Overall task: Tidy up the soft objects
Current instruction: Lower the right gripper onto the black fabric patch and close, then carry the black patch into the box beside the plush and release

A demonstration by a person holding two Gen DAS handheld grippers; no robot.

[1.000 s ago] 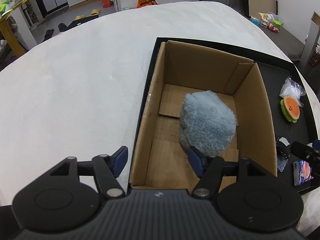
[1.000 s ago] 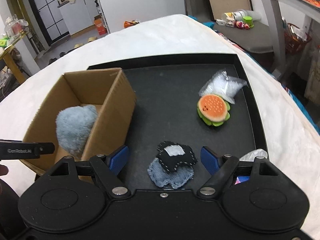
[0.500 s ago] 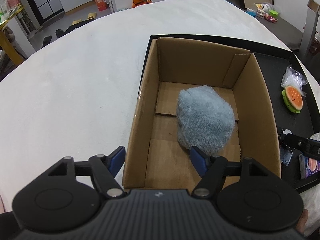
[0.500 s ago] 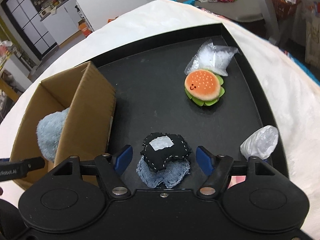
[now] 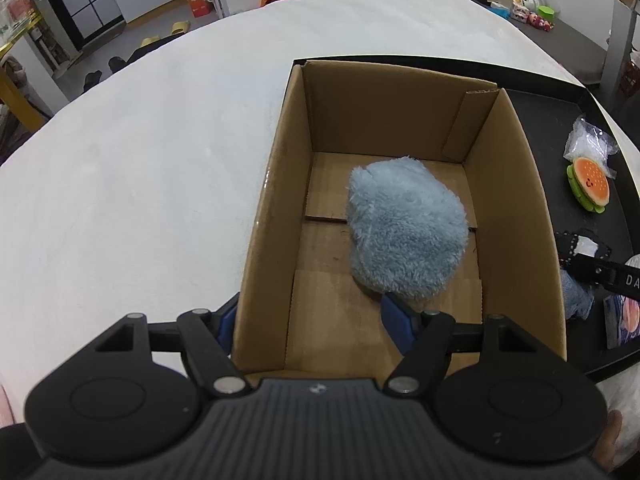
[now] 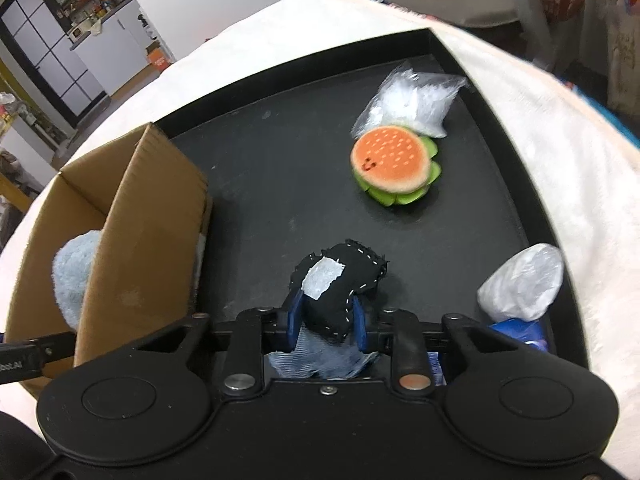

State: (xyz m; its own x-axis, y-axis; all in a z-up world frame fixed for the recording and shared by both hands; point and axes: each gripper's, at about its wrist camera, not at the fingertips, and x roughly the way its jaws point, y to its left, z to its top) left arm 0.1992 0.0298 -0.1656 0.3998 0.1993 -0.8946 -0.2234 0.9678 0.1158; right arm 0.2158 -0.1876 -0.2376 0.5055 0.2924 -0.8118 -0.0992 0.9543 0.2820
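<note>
Left of the right fingers (image 6: 325,322) stands the cardboard box (image 5: 396,216), its long axis running away from the camera, with the blue plush (image 5: 406,232) inside. Astride its near left wall, the left fingers (image 5: 312,326) stay spread and empty. Clenched on the black stitched pouch (image 6: 340,286), the right fingers have just been closing; the box lies to their left.

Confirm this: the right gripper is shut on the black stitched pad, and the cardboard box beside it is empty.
Not empty. The left wrist view shows a fluffy blue plush lying in the cardboard box. The rest holds: the right gripper is shut on the black stitched pad.
</note>
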